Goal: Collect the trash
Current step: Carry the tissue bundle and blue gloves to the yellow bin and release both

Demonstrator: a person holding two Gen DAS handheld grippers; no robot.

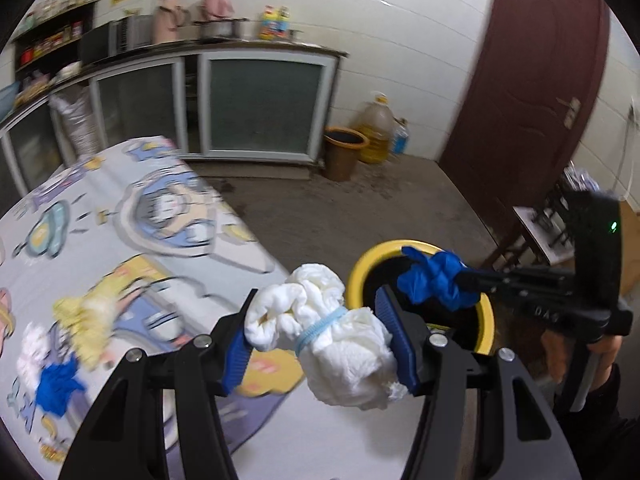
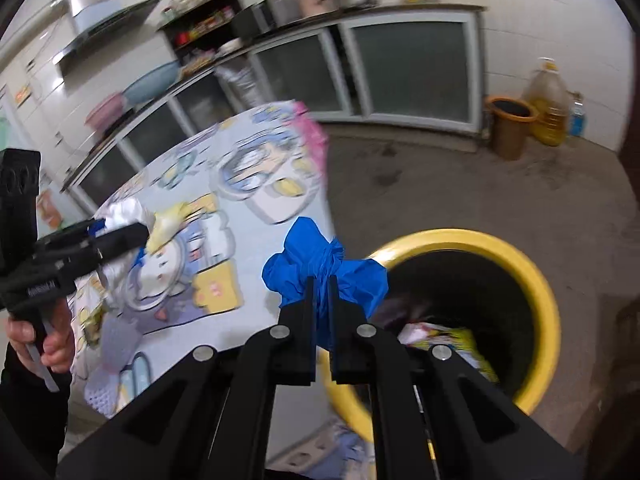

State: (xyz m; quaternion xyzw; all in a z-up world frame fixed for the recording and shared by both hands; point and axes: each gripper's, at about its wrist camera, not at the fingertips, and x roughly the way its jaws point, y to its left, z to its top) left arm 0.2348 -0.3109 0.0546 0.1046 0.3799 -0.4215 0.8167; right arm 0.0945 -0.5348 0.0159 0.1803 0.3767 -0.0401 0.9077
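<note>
Blue wad [image 2: 324,268] (gripper-pinched) over bin [image 2: 536,276]

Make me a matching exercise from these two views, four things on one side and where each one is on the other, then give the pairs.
Things:
1. white bundle
2. blue glove
3. yellow bin
4. yellow wad

Places:
A. on the floor beside the table
B. held in the left tool
C. lying on the table
D. held in the right tool

Pairs: 1-B, 2-D, 3-A, 4-C
</note>
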